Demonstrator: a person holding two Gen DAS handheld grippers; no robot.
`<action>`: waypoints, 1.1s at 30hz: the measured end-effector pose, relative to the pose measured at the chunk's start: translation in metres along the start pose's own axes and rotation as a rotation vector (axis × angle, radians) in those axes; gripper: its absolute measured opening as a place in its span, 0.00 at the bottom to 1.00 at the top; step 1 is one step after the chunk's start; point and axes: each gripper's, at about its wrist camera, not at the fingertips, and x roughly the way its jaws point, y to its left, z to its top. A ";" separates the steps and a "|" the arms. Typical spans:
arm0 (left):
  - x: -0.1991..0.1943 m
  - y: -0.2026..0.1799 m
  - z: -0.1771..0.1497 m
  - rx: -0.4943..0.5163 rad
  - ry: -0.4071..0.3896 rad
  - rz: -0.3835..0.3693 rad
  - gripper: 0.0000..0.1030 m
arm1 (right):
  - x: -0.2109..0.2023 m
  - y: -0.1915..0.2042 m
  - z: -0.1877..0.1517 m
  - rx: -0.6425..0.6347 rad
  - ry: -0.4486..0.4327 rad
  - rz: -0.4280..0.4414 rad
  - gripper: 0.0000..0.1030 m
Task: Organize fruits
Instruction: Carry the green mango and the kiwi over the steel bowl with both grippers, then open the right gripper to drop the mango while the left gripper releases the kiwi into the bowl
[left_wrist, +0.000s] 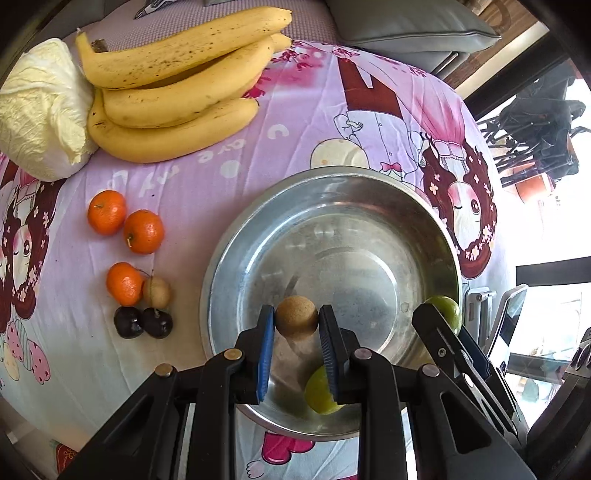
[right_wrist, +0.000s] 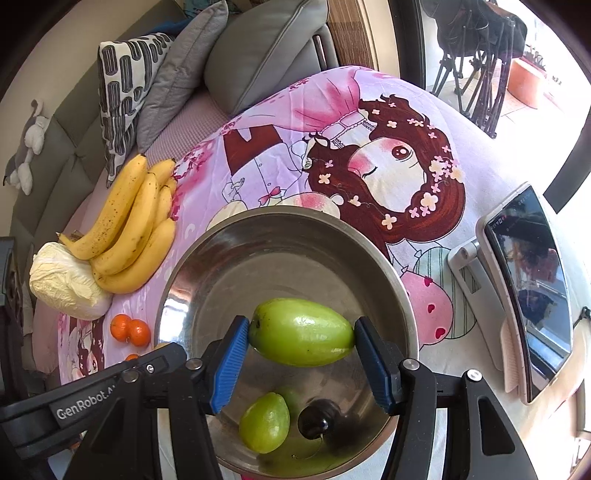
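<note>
Both grippers are over the steel bowl (left_wrist: 236, 236), each carrying one fruit. The left gripper (left_wrist: 296, 334) is pinched on a small round brown fruit (left_wrist: 296, 317), its pads pressing both sides, held above the near half of the bowl. The right gripper (right_wrist: 301, 360) is clamped endwise on an elongated green fruit (right_wrist: 301, 332), one pad at each tip, above the bowl's middle. Already in the bowl: a second green fruit (right_wrist: 264, 422) and a dark cherry (right_wrist: 314, 422), lying close together near the front wall. Still on the printed cloth (left_wrist: 184, 192), left of the bowl: three tangerines (left_wrist: 143, 231), another brown fruit (left_wrist: 156, 292), two dark cherries (left_wrist: 142, 322), a bunch of bananas (left_wrist: 173, 85) and a cabbage (left_wrist: 40, 110). Step judged as: delivery, both loads positioned for drop. Next move calls for lowering close to the bowl floor before opening, since round fruit dropped on steel may bounce or roll out.
</note>
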 end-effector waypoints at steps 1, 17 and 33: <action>0.002 -0.002 0.001 0.001 0.000 0.006 0.25 | 0.001 -0.001 0.000 0.002 0.001 -0.009 0.60; 0.050 0.007 0.006 -0.052 0.073 0.031 0.25 | 0.032 -0.005 -0.003 0.002 0.097 -0.025 0.60; 0.051 0.012 0.004 -0.048 0.071 0.020 0.26 | 0.029 -0.007 -0.003 0.013 0.088 -0.037 0.61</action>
